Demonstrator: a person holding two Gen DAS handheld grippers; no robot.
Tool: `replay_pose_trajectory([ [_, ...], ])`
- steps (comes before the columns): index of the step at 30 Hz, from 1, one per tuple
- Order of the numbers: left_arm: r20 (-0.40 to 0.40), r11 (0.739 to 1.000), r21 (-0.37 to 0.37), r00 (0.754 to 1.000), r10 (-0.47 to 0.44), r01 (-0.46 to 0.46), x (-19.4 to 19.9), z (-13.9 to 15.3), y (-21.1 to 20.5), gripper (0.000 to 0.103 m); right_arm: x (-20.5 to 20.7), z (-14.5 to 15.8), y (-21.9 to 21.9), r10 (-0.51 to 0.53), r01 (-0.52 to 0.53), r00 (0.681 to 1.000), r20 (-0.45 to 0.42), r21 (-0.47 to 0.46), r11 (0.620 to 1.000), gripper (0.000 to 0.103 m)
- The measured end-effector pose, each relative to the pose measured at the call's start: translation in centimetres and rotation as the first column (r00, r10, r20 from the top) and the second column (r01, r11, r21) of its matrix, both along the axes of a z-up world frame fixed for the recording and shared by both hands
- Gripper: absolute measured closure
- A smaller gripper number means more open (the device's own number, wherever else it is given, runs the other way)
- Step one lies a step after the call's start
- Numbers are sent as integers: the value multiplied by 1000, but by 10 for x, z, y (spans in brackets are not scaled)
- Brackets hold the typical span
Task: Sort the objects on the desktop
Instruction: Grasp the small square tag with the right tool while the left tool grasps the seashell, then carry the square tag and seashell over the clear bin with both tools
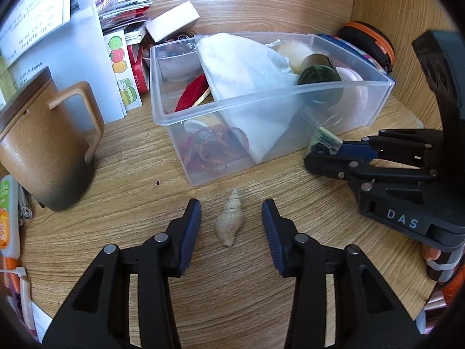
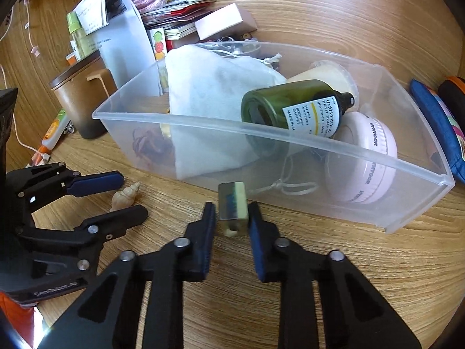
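Centrally, a clear plastic bin [image 2: 290, 151] stands on the wooden table [image 1: 261, 305]. Inside it lie a white cloth pouch [image 2: 215, 93], a dark green bottle [image 2: 293, 107] on its side with a white label, a pink round case [image 2: 369, 157] at the bin's right end, a pale lidded tub [image 2: 322, 71] behind the bottle, and a tangle of reddish-brown cords [image 1: 218, 145] at the near left corner.

The left gripper [image 1: 231, 226] has its jaws apart, one on each side of a small cream spiral shell [image 1: 229, 221] lying on the table just in front of the bin; neither pad touches the shell. The right gripper [image 2: 231, 224] is clamped on a small rectangular block [image 2: 233, 208], pale with a dark printed face, held just outside the bin's near wall.

Left of the bin stand a brown lidded mug [image 1: 43, 139] and a white folder [image 1: 84, 43] with papers. A pink-white box [image 1: 174, 20] rests on clutter behind the bin. An orange-trimmed black pouch [image 1: 369, 43] lies at the far right.
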State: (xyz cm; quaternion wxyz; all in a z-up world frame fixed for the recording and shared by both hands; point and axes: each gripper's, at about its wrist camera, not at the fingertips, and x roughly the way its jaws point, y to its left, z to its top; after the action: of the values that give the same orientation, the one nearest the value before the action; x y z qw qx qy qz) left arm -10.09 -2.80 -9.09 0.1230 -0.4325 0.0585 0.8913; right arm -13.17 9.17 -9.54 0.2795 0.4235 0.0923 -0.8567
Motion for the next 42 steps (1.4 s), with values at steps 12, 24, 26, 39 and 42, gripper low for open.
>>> replay_pose_trajectory([
  [12, -12, 1000, -27, 1000, -3, 2, 5, 0, 7, 85, 16, 14, 9, 13, -15, 999, -50, -29, 999, 88],
  [24, -19, 999, -34, 1000, 21, -22, 16, 3, 13, 85, 33, 35, 32, 5, -10, 995, -98, -46, 999, 88],
  [26, -32, 999, -42, 999, 32, -34, 20, 6, 14, 85, 35, 38, 36, 0, -5, 994, -106, -47, 999, 88],
  [39, -150, 997, -39, 987, 60, -67, 35, 53, 13, 85, 48, 64, 60, -17, 7, 987, -160, -61, 998, 88],
  [42, -175, 996, -44, 982, 69, -78, 36, 62, 14, 85, 51, 70, 64, -22, 11, 984, -175, -64, 998, 88],
])
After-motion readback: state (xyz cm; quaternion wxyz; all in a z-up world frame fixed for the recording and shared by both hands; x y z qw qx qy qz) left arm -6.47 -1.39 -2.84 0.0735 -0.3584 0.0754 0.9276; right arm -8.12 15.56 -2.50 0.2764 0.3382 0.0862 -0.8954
